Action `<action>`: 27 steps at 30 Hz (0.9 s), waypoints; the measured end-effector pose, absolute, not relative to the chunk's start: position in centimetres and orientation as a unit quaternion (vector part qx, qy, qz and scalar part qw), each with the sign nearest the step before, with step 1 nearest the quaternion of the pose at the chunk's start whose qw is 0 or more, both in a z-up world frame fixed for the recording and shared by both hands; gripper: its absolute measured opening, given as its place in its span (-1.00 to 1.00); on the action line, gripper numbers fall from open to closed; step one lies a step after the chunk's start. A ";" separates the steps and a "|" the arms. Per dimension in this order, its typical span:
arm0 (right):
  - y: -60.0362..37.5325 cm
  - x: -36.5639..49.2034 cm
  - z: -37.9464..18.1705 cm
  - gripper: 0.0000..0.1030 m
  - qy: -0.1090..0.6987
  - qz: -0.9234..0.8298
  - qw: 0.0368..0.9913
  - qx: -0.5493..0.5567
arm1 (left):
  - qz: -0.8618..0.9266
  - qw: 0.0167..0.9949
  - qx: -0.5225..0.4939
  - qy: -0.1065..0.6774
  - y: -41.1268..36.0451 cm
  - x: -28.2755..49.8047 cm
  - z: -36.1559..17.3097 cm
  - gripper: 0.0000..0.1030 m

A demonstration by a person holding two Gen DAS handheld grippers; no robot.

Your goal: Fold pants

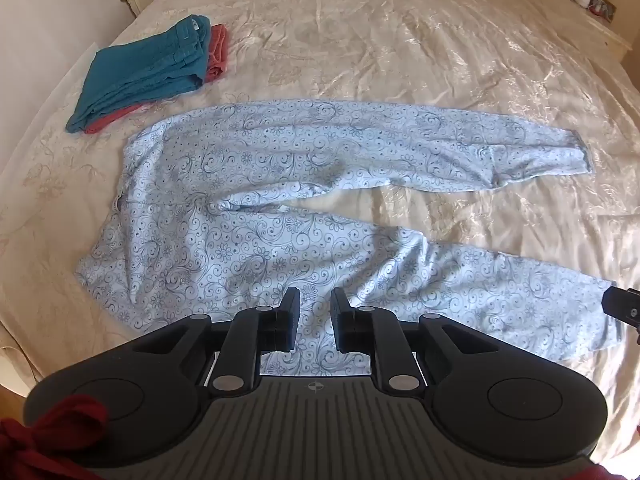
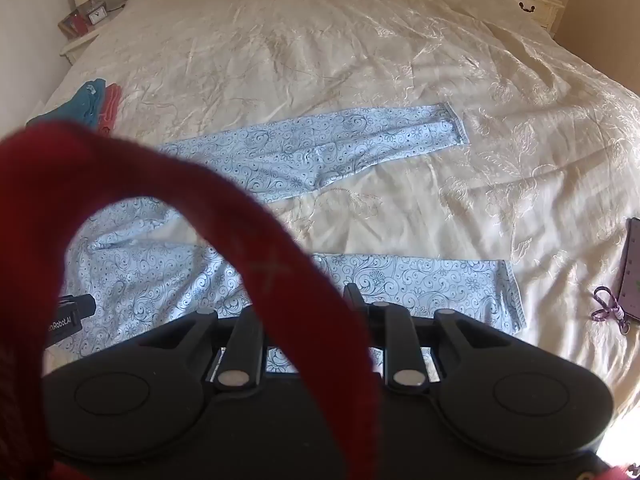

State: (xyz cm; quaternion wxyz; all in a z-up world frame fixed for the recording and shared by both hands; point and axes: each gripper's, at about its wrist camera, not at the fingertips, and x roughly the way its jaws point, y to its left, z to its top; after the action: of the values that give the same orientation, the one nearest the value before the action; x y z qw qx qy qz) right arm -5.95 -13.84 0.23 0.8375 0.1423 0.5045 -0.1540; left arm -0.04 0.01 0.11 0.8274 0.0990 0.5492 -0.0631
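Light blue floral pants lie spread flat on the cream bedspread, waist to the left, both legs running right and apart. My left gripper is open and empty, hovering over the near leg close to the crotch. In the right wrist view the pants show too, and my right gripper hangs over the near leg by its hem. A red cord loops across that lens and hides the left finger, so its state is unclear.
Folded teal pants sit on folded red pants at the bed's far left. A phone with a purple lanyard lies at the right. Nightstands flank the bed's head.
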 end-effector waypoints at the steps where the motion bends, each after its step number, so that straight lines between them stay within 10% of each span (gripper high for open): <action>1: -13.9 -6.0 0.2 -0.36 0.504 -0.154 0.838 0.143 | -0.063 0.829 0.099 0.547 0.0 0.0 0.1 -0.66; 27: -13.0 -5.7 -1.8 -0.36 0.545 -0.156 0.813 0.131 | -0.055 0.822 0.112 0.556 0.2 -0.1 -0.2 -0.66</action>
State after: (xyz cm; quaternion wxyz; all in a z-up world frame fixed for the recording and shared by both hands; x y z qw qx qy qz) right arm -5.71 -13.02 -1.83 0.8134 0.1310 0.5448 -0.1563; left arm -0.10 0.24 -0.19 0.8218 0.1118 0.5560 -0.0546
